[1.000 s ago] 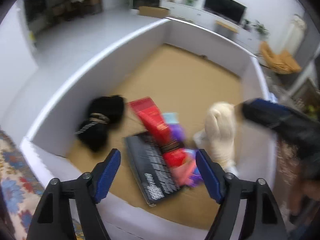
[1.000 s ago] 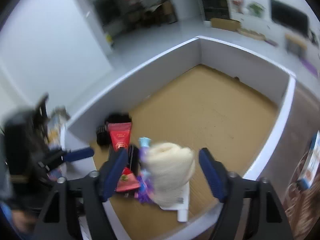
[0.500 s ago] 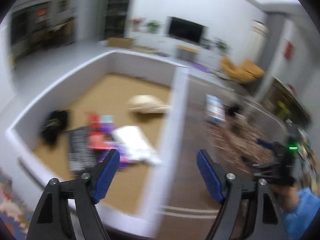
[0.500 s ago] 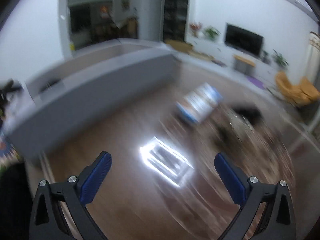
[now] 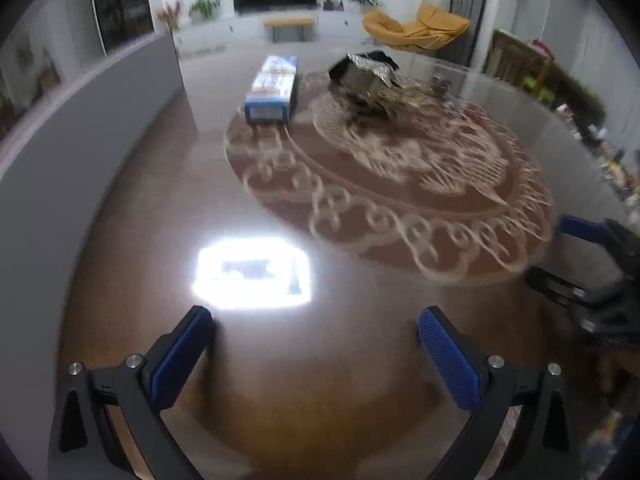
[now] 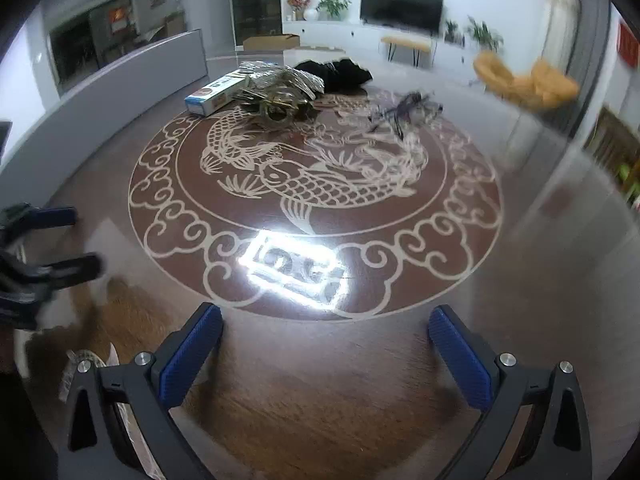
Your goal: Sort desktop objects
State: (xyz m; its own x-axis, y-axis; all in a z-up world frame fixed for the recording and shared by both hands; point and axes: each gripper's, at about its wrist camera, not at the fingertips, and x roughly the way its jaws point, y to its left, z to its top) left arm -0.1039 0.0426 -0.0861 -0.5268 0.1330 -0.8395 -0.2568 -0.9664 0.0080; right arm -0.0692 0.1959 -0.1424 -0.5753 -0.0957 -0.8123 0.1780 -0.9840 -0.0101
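A blue and white box [image 5: 273, 90] lies at the far side of the dark round table; it also shows in the right wrist view [image 6: 214, 93]. Beside it sits a crumpled silver foil bag [image 5: 366, 76] [image 6: 280, 84] with a black cloth [image 6: 334, 72] behind it. A tangle of dark cable [image 6: 404, 112] lies to the right. My left gripper [image 5: 314, 346] is open and empty over the near table edge. My right gripper [image 6: 326, 344] is open and empty, and it shows at the right edge of the left wrist view [image 5: 592, 264].
The grey wall of the sorting box [image 5: 100, 120] [image 6: 120, 80] stands along the table's left side. The table [image 6: 520, 300] has a fish emblem and a bright lamp reflection. A small clear packet [image 6: 86, 368] lies near my right gripper's left finger.
Both grippers have swung away from the sorting box, where the cream roll was left, and now face the round table. Both stay open.
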